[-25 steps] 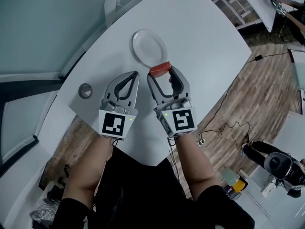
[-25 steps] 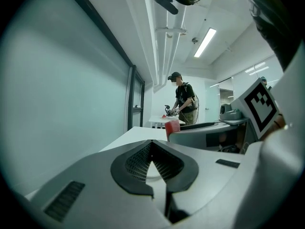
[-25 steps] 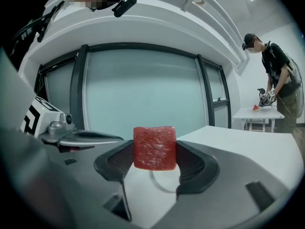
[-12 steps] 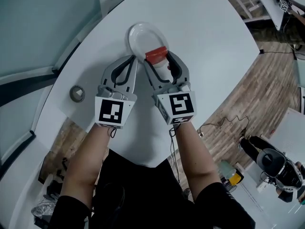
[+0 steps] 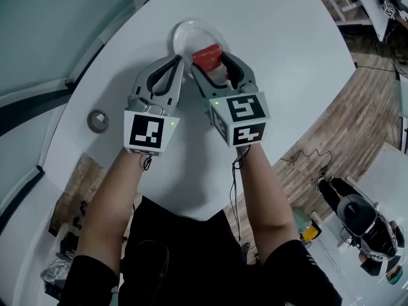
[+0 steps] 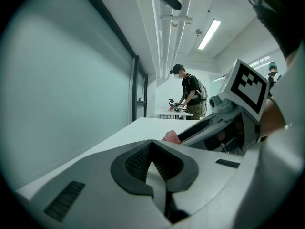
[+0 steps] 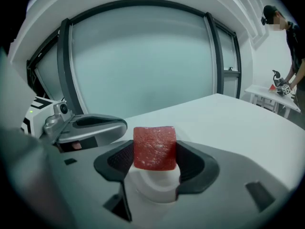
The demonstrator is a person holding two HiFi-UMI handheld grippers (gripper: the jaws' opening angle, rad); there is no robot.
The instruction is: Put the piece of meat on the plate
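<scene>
A red piece of meat [image 5: 206, 57] [image 7: 154, 147] is clamped between the tips of my right gripper [image 5: 208, 58] [image 7: 154, 156], which is shut on it. In the head view the meat hangs over the near-right part of a white plate [image 5: 184, 35] on the round white table [image 5: 280, 56]. Part of the plate [image 7: 153, 185] shows just below the meat in the right gripper view. My left gripper [image 5: 178, 60] [image 6: 152, 151] is shut and holds nothing; it sits beside the right one, at the plate's near-left edge. A pink corner of the meat [image 6: 171, 137] peeks past it.
A small round metal lid [image 5: 97, 120] lies on the table to the left of my left arm. The table's curved edge runs close on the right, with wood floor and cables below. Another person works at a far table [image 6: 172, 112].
Both grippers have moved forward across the table toward the plate. The meat, still clamped in the right gripper, went from short of the plate to over its near-right part.
</scene>
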